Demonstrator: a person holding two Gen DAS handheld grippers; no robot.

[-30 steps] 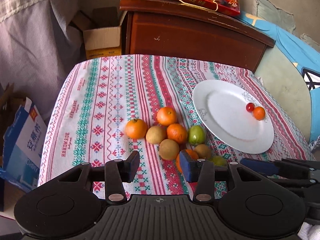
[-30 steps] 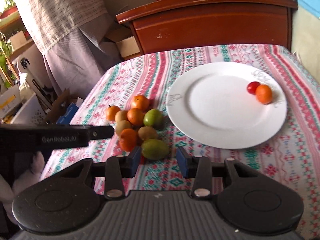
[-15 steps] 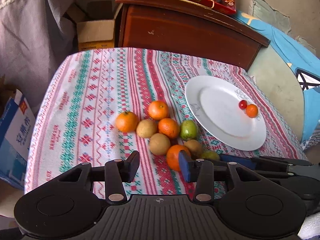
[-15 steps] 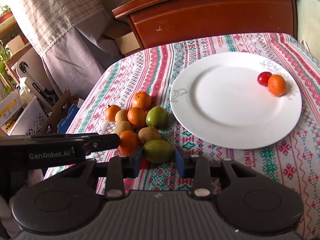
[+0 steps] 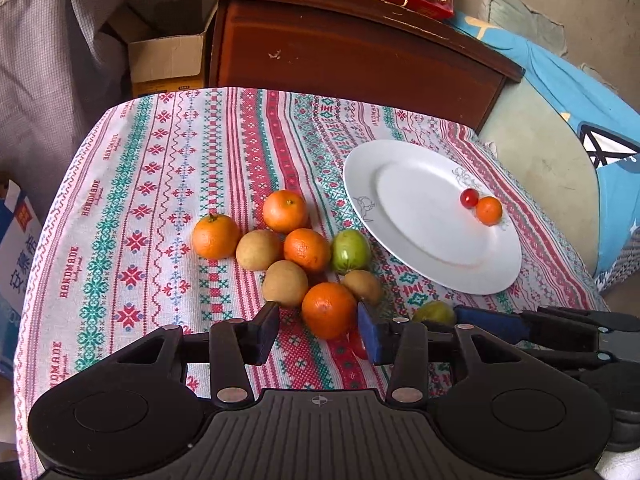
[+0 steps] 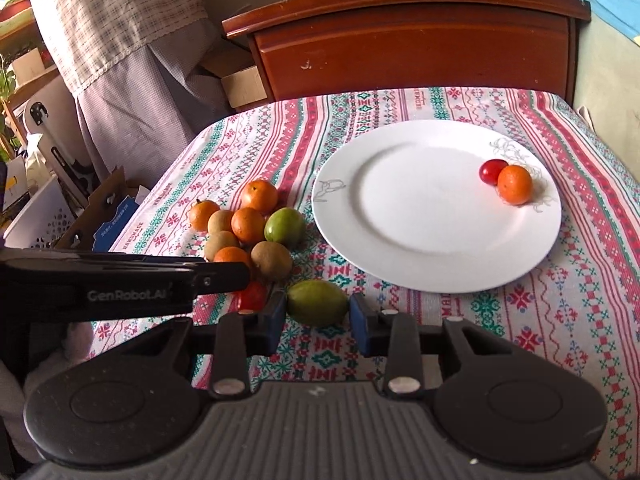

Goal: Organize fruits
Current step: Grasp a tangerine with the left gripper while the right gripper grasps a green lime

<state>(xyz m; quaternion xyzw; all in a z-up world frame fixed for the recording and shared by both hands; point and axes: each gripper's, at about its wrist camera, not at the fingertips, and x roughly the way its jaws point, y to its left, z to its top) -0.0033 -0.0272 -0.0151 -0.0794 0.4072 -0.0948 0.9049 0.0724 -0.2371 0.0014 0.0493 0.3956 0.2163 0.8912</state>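
A smooth oval green fruit (image 6: 317, 302) is being bracketed by the right gripper (image 6: 318, 318), its pads apart from the skin. A dimpled round orange (image 5: 329, 310) is being flanked, ungripped, by the left gripper (image 5: 318, 330) on the woven tablecloth (image 5: 160, 200) beside the glossy white plate (image 5: 420, 256).

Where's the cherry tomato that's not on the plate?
Right wrist view: the tomato lies on the cloth at the near end of the fruit pile, just left of the right claw, partly hidden under the left claw's finger.
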